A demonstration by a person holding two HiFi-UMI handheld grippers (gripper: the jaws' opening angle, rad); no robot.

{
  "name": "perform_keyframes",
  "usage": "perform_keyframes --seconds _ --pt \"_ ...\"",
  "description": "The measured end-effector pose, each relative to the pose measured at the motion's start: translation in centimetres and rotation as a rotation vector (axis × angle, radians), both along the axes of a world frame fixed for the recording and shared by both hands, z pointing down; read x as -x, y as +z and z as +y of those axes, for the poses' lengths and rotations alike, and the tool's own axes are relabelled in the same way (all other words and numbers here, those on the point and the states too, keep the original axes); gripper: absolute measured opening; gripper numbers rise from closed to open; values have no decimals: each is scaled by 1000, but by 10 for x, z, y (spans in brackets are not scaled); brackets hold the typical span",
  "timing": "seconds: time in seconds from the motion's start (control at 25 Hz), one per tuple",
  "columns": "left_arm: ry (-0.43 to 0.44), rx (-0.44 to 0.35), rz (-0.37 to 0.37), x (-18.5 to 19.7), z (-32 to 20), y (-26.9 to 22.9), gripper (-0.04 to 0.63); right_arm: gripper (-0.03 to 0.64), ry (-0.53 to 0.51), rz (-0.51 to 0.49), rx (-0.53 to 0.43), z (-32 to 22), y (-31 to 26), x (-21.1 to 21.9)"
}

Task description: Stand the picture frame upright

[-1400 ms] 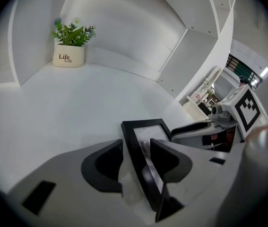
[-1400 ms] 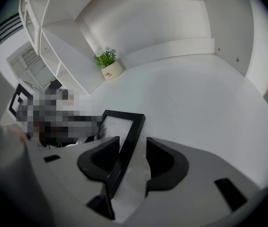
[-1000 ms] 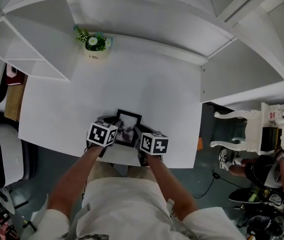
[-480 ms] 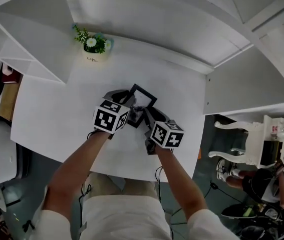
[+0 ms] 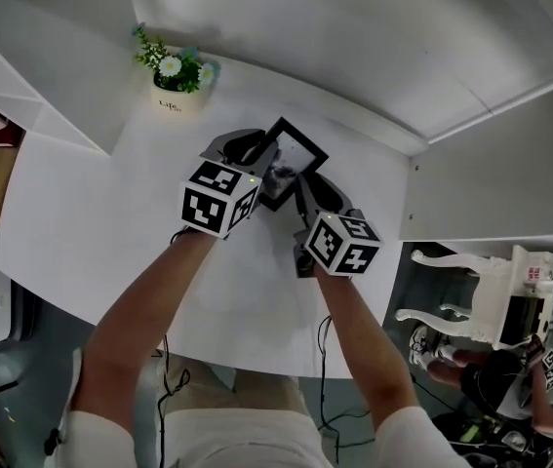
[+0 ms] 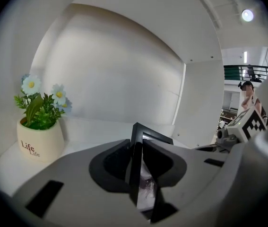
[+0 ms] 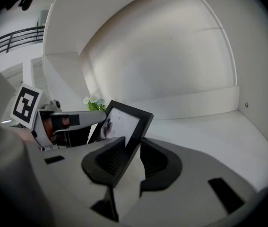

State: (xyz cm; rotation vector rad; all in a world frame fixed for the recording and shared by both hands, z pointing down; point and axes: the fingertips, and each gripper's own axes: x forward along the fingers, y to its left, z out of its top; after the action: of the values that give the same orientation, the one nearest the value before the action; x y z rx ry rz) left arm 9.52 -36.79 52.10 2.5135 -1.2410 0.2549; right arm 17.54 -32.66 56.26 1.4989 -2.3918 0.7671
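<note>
The white table [image 5: 110,232] fills the middle of the head view, with pale wall panels [image 5: 354,27] rising beyond its far edge from 10 to 2 o'clock. The person's forearms [image 5: 139,300] reach in from 6 o'clock, each ending in a gripper.

The left gripper [image 5: 259,152] points toward 1 o'clock and the right gripper [image 5: 301,191] toward 11 o'clock, so the two meet over the far-centre part of the table. Between them is the picture frame [image 5: 300,147], black-rimmed with a pale mat and a dark print. It sits at 1 o'clock from the left gripper's marker cube [image 5: 219,198] and at 11 o'clock from the right gripper's marker cube [image 5: 341,242].

The left gripper is clamped on the picture frame. In the left gripper view the frame shows edge-on, running from 12 to 6 o'clock in the narrow slot between the two pads, which press on both its faces. The right gripper is likewise clenched on the picture frame. In the right gripper view its black side rail is pinched between the pads, and the frame leans toward 11 o'clock, its printed face turned to the left gripper. Whether its lower edge touches the table cannot be made out.

A small cream flower pot [image 5: 177,91] with white blooms stands at 10 o'clock from the frame, apart from it, near the table's far-left corner.
</note>
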Motion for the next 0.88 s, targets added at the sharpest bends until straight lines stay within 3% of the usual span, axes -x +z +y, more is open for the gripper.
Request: perform_keyframes --seconds 0.44,0.88 --pt "-74 -98 157 7 -32 5 87 100 -8 1 -132 -41 -8 -5" --pt "-68 -234 218 -4 -63 -15 88 86 26 15 -272 -83 -31 -19"
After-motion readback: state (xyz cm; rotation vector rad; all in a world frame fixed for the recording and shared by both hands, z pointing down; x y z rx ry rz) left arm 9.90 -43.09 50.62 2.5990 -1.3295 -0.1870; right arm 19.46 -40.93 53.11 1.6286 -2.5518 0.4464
